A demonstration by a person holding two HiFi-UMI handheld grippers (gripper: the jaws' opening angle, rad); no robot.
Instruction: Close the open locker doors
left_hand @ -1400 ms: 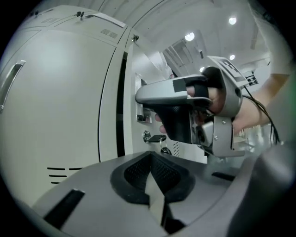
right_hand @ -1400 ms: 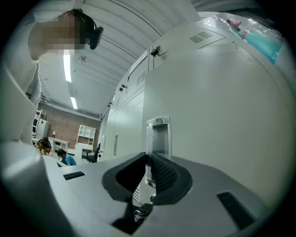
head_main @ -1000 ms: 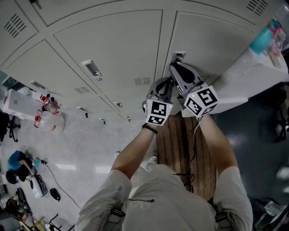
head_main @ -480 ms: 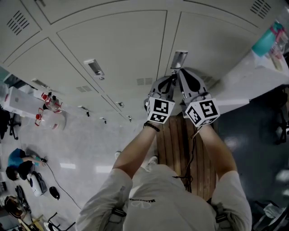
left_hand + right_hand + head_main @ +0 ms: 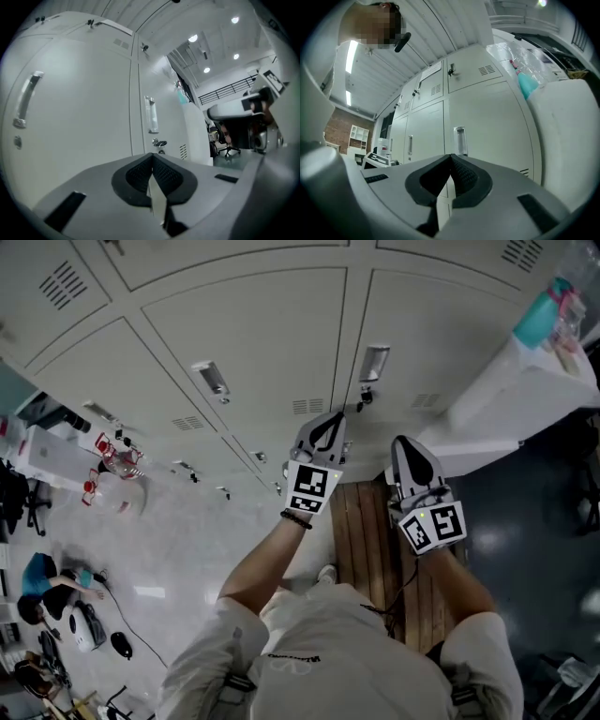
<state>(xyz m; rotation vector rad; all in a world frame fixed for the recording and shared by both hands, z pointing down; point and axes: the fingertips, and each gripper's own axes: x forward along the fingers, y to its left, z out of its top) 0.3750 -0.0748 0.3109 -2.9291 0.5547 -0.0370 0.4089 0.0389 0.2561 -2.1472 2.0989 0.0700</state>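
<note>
Wooden slats (image 5: 361,531) are seen nearest, beneath the person's forearms in the head view. Just beyond them the left gripper (image 5: 328,423) and the right gripper (image 5: 405,446) are held level toward the locker wall, each with its jaws pressed together on nothing, as both gripper views show. Neither appears to touch the metal. Directly ahead, between the two tips, the pale locker door (image 5: 441,324) is found, with its upright handle (image 5: 373,362) above a small key (image 5: 361,399) in the lock. Its edge appears to lie flush with the neighbouring door (image 5: 253,343), so the closing of this door is judged done or nearly so, and no door is seen standing open in any view. For the step to be done well, the seam should be checked along its length. Any last push should be given with the closed tips on flat metal beside the handle, not on the key, which could be bent or knocked. A white surface (image 5: 525,399) with a teal bottle (image 5: 544,320) is set close on the right and should be avoided. Farther lockers should then be scanned for gaps.
</note>
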